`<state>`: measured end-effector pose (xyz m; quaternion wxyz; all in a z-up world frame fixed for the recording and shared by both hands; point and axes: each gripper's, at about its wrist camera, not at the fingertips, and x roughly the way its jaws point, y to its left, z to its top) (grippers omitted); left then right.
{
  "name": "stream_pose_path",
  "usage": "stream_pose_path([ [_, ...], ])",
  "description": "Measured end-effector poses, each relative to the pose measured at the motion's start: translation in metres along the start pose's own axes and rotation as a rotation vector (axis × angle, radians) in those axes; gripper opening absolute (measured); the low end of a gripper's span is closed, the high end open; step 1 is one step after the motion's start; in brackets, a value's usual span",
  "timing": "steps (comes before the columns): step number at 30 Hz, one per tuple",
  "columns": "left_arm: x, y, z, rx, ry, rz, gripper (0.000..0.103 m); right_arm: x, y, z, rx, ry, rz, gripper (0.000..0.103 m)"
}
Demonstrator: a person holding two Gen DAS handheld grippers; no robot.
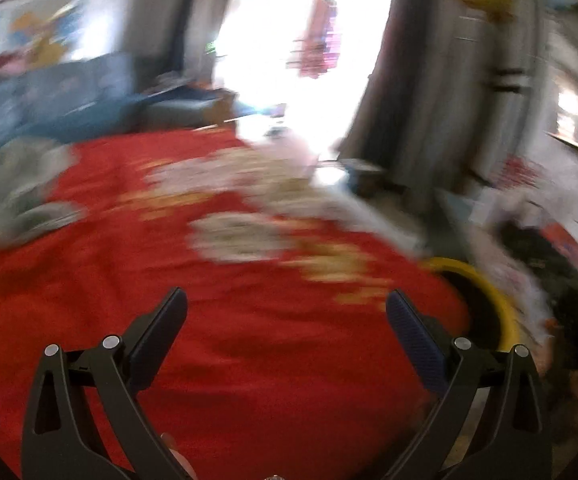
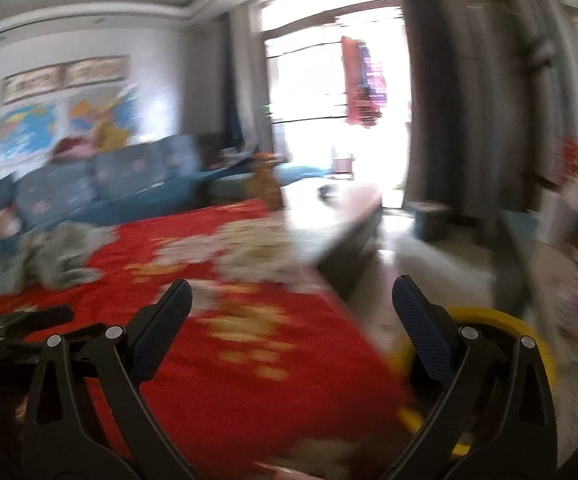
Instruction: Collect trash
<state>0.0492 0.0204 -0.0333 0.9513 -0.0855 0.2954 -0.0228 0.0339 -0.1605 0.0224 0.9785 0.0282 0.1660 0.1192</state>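
Both views are motion-blurred. My left gripper (image 1: 287,308) is open and empty above a table with a red patterned cloth (image 1: 209,340). A yellow-rimmed bin (image 1: 501,304) stands beside the table's right edge, to the right of the left gripper. My right gripper (image 2: 292,302) is open and empty over the same red cloth (image 2: 249,392), near the table's right edge. The yellow-rimmed bin (image 2: 529,336) sits low behind its right finger. A grey crumpled heap (image 2: 59,256) lies at the cloth's far left; it also shows in the left wrist view (image 1: 17,196). I cannot tell what it is.
A blue sofa (image 2: 101,184) stands behind the table under wall maps. A pale low table (image 2: 329,208) lies beyond the red cloth toward a bright doorway (image 2: 329,92). Cluttered items (image 1: 549,232) sit on the floor at the right. A dark object (image 2: 29,320) lies at the cloth's left.
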Motion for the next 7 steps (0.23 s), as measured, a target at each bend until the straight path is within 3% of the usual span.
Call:
stream_pose_path([
  [1, -0.001, 0.023, 0.002, -0.026, 0.002, 0.068, 0.097, 0.016, 0.029, 0.004, -0.022, 0.038, 0.072, 0.092],
  [3, -0.012, 0.101, 0.005, -0.123, -0.004, 0.305, 0.097, 0.043, 0.08, 0.007, -0.028, 0.114, 0.21, 0.092],
  [4, -0.017, 0.127, 0.006, -0.155, -0.002, 0.378, 0.097, 0.058, 0.109, 0.007, -0.032, 0.16, 0.27, 0.092],
  [7, -0.036, 0.227, 0.001, -0.273, 0.035, 0.629, 0.097, 0.12, 0.238, -0.012, -0.151, 0.418, 0.46, 0.092],
])
